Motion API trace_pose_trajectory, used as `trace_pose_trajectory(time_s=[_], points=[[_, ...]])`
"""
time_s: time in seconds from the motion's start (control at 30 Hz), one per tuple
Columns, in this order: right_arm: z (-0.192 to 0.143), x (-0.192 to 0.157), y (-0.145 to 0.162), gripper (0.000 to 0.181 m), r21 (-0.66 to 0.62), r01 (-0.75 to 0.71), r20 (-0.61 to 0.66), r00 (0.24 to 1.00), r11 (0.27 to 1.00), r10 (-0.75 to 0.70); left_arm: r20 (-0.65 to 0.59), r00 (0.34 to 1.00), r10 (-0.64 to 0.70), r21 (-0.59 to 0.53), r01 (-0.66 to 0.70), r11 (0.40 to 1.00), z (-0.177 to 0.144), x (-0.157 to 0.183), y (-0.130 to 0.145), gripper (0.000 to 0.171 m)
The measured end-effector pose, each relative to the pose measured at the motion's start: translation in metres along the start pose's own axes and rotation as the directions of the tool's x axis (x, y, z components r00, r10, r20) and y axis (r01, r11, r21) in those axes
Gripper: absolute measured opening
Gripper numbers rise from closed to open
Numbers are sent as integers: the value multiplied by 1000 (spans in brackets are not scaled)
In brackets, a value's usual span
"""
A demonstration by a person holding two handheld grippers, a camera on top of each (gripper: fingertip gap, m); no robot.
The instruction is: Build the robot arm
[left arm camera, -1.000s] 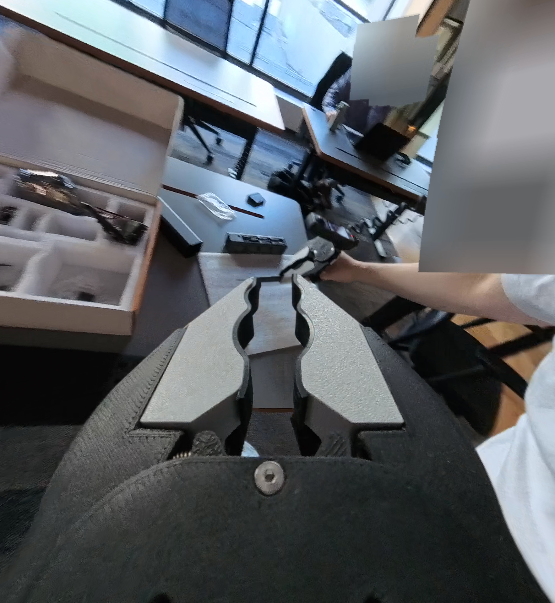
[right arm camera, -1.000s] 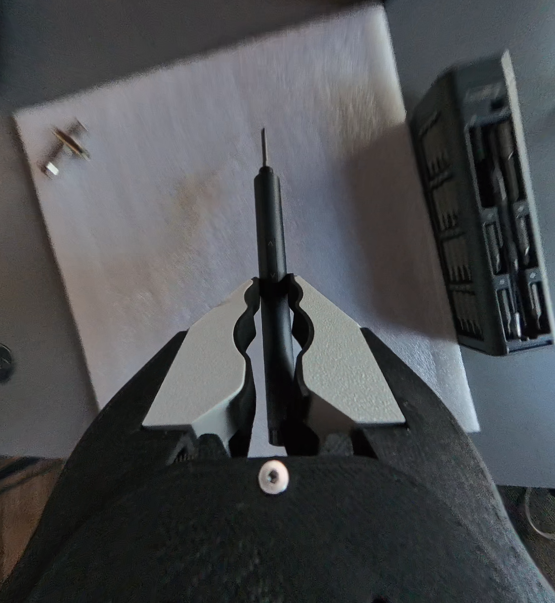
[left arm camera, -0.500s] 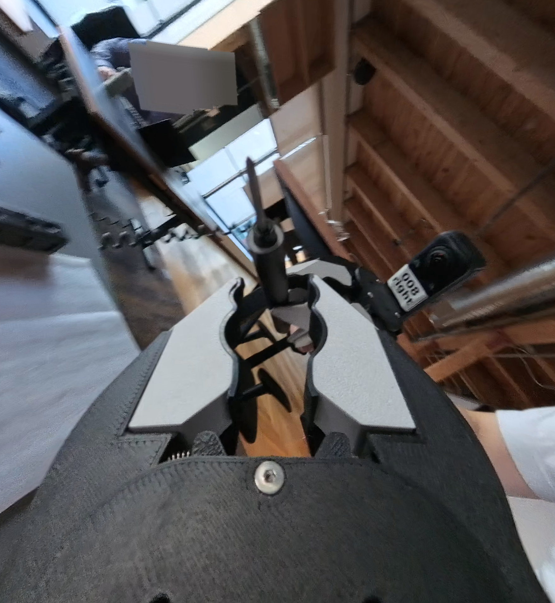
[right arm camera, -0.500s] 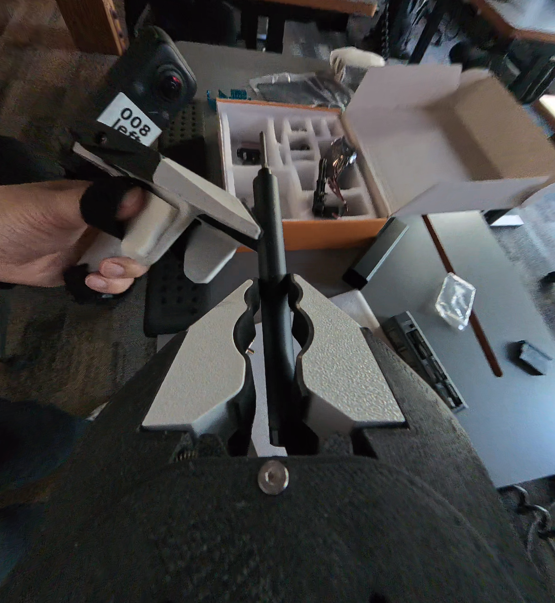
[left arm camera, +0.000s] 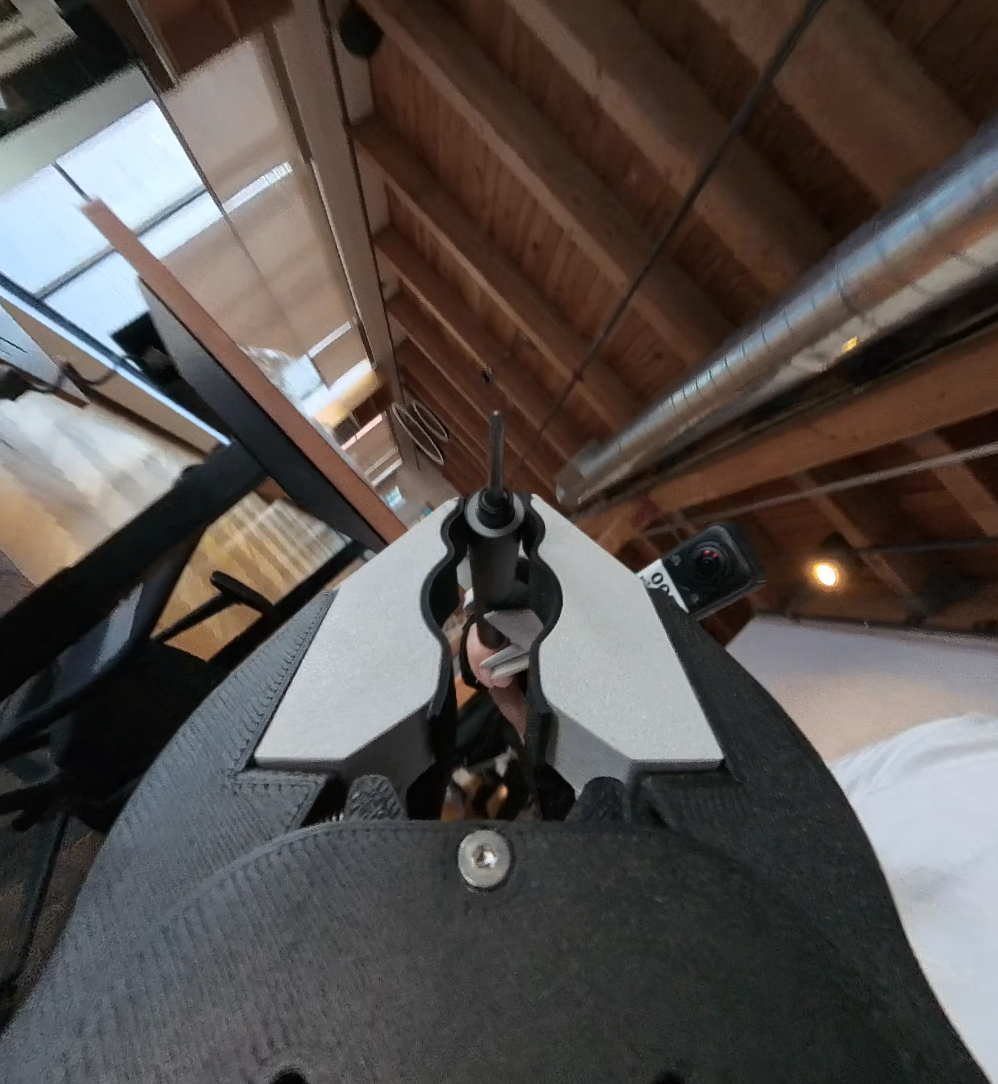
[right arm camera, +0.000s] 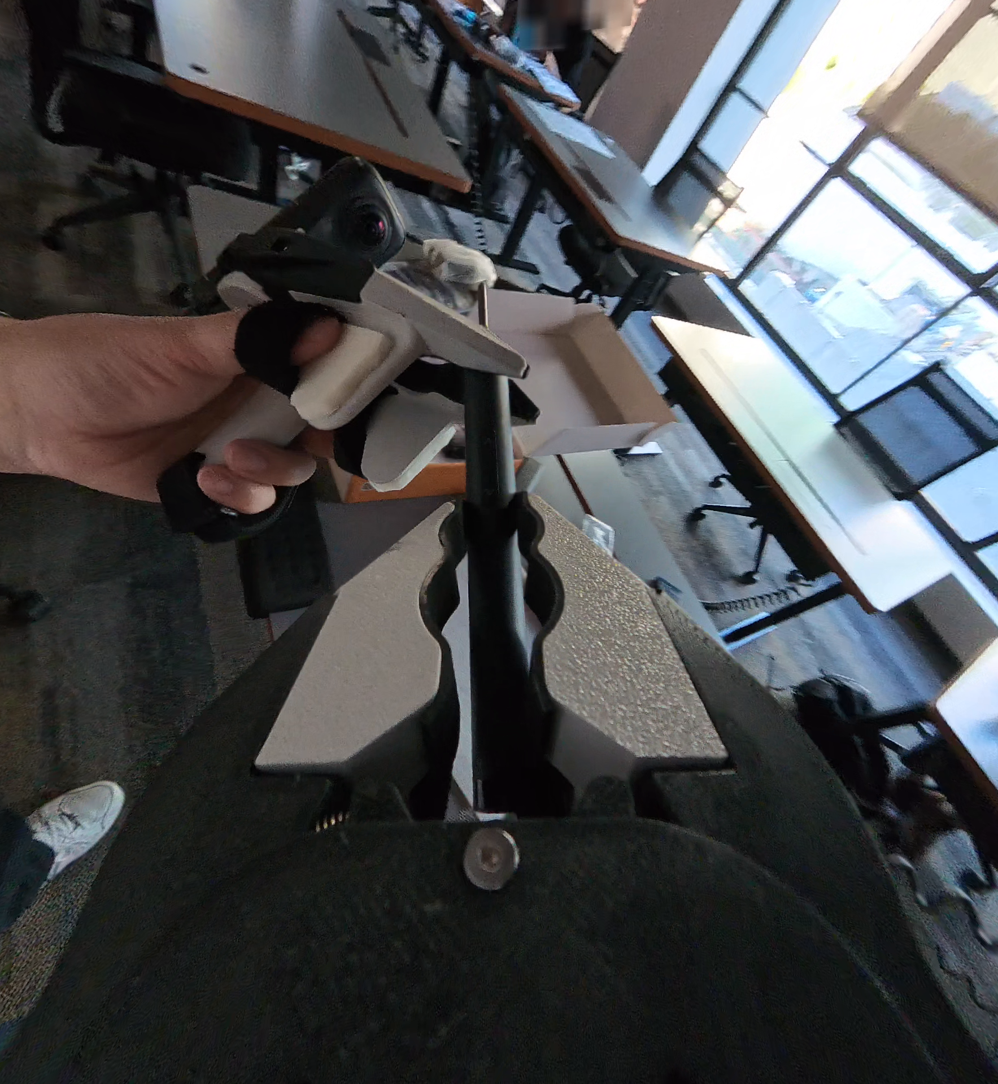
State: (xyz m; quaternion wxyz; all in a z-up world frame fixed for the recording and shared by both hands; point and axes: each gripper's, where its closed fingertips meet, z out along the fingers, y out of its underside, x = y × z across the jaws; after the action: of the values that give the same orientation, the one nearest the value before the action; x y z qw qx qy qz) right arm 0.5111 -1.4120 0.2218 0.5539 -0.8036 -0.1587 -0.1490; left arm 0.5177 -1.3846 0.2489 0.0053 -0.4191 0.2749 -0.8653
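A slim black screwdriver (right arm camera: 487, 586) with a thin bit is held in the air between both grippers. My right gripper (right arm camera: 487, 510) is shut on its handle, with the shaft running forward past the fingertips. My left gripper (left arm camera: 493, 513) points up at the ceiling and is shut on the front collar of the screwdriver (left arm camera: 490, 563), with the bit (left arm camera: 495, 446) sticking out beyond the fingertips. In the right wrist view the left gripper (right arm camera: 426, 375), held by a hand (right arm camera: 103, 399), straddles the shaft from the left. The right gripper's camera (left arm camera: 702, 569) shows behind my left fingers.
An open cardboard box (right arm camera: 578, 363) stands on the grey table behind the grippers. Desks (right arm camera: 320, 76) and office chairs fill the room, with windows at the right. A white shoe (right arm camera: 74, 821) is on the carpet. A metal duct (left arm camera: 778, 328) runs under the wooden ceiling.
Both grippers have risen off the white pad and turned toward each other. My left gripper opened, then closed around the front of the screwdriver. The right gripper kept its hold.
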Motion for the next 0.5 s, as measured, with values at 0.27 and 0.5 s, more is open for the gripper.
trace_pose_trajectory(time_s=[0.27,0.5], points=[[-241,26,7,16,26,-31,-363,931,999,38,-166,986,-14,-334,-43,942,170,112,153,15],[-491,35,72,15,-124,-139,-568,822,982,45,-286,933,-218,-502,48,863,326,181,351,15]])
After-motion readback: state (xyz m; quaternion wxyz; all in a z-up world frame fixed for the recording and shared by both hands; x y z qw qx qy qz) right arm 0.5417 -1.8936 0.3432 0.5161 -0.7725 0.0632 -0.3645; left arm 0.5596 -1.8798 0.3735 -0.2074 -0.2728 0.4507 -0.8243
